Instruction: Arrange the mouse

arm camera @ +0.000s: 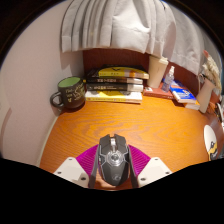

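Now we see our claw (113, 168) clamped on the dark mouse (114, 160), its pink pads (88, 156) pressing both sides, just above the wooden bench (130, 122). Far ahead sit a green mug (69, 93) and stacked books (115, 84).

Our gripper (113, 163) sits low at six o'clock, pointing toward twelve. Its two jaws reach forward, one at seven o'clock, one at five. Their magenta pads (87, 157) face inward and press on both sides of the mouse (113, 160), which we hold between them.
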### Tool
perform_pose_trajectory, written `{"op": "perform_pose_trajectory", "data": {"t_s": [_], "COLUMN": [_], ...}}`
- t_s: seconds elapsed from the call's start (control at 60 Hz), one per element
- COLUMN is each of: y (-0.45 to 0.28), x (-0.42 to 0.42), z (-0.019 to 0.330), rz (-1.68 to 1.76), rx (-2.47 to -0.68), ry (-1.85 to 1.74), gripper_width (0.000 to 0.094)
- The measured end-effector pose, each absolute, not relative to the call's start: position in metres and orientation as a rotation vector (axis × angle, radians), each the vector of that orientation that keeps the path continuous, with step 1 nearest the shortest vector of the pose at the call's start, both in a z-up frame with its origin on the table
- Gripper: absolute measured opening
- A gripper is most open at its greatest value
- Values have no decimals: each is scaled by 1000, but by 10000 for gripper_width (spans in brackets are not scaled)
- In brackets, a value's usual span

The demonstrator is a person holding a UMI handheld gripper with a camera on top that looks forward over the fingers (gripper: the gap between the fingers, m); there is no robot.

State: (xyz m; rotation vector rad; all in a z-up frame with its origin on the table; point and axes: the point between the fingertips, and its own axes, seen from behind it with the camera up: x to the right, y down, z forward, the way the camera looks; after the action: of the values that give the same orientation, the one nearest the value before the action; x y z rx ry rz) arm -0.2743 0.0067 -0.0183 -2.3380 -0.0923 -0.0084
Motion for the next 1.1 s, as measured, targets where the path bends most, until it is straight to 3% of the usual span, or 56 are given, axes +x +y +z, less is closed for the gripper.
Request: {"op": "perform_pose_trajectory", "data": {"t_s": [0.167, 0.417, 0.5, 0.6, 0.75, 0.85, 0.983, 1.1], "y": [13, 21, 28, 42, 53, 49, 39, 28], "x": [-276, -275, -266, -234, -138, -55, 66, 155], "z": [-17, -12, 20, 83, 194, 248, 272, 237], "rz": [13, 36, 59, 64, 24, -12, -97, -131], "rx": [-2360, -2413, -2381, -2296, -2132, -2048, -2026, -2083], "ry": [-45, -123, -158, -177, -131, -87, -50, 28], "gripper_width": [397, 396, 398, 400, 404, 403, 395, 395]}}
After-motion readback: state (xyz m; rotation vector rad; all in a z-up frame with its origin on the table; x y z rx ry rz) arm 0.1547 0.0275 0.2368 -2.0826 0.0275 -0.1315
